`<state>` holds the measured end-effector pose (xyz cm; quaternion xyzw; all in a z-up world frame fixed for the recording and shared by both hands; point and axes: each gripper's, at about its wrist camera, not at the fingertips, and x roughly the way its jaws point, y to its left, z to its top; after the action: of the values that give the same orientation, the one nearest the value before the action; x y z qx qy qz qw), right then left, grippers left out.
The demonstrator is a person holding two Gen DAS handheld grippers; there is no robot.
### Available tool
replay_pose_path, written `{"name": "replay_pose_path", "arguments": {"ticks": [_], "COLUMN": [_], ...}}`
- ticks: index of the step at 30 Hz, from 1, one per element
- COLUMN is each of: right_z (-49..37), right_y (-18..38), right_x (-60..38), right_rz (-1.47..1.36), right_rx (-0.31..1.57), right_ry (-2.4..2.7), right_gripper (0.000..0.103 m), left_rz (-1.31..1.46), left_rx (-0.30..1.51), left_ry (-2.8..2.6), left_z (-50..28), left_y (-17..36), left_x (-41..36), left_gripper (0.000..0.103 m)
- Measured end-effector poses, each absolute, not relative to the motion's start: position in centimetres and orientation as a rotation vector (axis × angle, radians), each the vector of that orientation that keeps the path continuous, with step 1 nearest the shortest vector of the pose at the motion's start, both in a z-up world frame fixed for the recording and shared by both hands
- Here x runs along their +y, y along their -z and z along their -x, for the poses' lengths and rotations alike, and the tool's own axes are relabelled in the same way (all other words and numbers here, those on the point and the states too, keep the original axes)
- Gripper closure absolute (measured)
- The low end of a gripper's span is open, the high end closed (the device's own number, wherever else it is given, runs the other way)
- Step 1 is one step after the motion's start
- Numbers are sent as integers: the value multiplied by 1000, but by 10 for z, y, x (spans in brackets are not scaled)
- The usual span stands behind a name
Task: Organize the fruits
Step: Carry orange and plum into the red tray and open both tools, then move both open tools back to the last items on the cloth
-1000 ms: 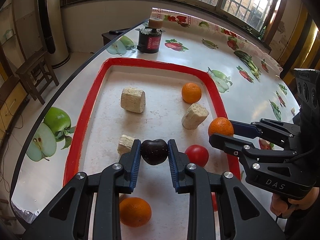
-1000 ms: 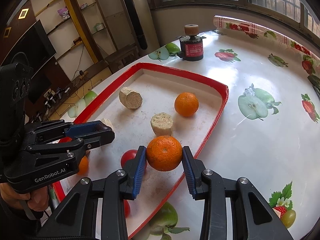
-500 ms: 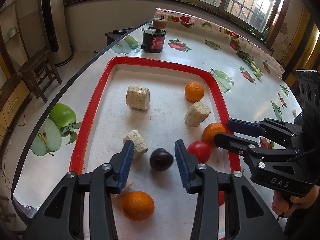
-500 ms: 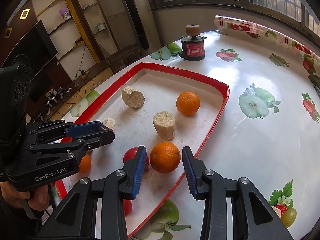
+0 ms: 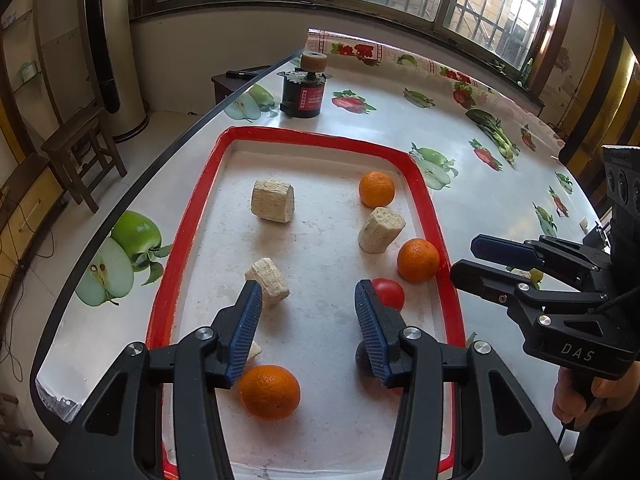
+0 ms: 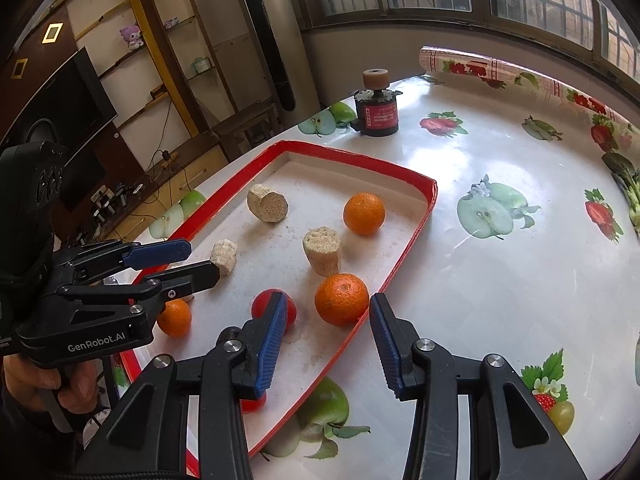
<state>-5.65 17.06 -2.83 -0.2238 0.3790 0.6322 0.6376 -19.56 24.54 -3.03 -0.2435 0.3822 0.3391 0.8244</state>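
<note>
A red-rimmed white tray [image 5: 192, 216] [image 6: 416, 232] holds the fruit. My left gripper [image 5: 308, 320] is open and empty above the tray's near part. A dark plum [image 5: 362, 358] lies mostly hidden behind its right finger. An orange [image 5: 269, 391] lies below its left finger and a red tomato [image 5: 388, 292] just beyond its right one. My right gripper [image 6: 328, 336] is open and empty, and an orange [image 6: 341, 299] [image 5: 418, 260] lies just beyond its tips by the tray's right rim. Another orange [image 5: 376, 189] [image 6: 364, 213] sits farther back.
Several beige corn-cob chunks [image 5: 273, 201] [image 6: 322, 251] lie in the tray. A black cylinder with a cork top [image 5: 302, 86] [image 6: 376, 110] stands beyond the tray. The table edge [image 5: 132, 196] runs along the tray's left, with a wooden stool [image 5: 80, 148] beyond it.
Both grippers opened and drew back. The left one let the dark plum down in the tray; the right one let its orange down by the tray's right rim.
</note>
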Motion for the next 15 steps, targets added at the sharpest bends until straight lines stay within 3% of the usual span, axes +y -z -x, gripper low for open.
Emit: {"name": "replay_pose_path", "arguments": {"ticks": [15], "right_z": [34], "right_y": [12], "right_x": [117], "right_rz": [452], "right_rx": [845], "right_ry": [-1397], "right_gripper": [54], "left_rz": [496], "left_rx": [782], "left_ry": [-671], "left_z": [186], "left_y": [13], "left_x": [211], "left_gripper": [56]}}
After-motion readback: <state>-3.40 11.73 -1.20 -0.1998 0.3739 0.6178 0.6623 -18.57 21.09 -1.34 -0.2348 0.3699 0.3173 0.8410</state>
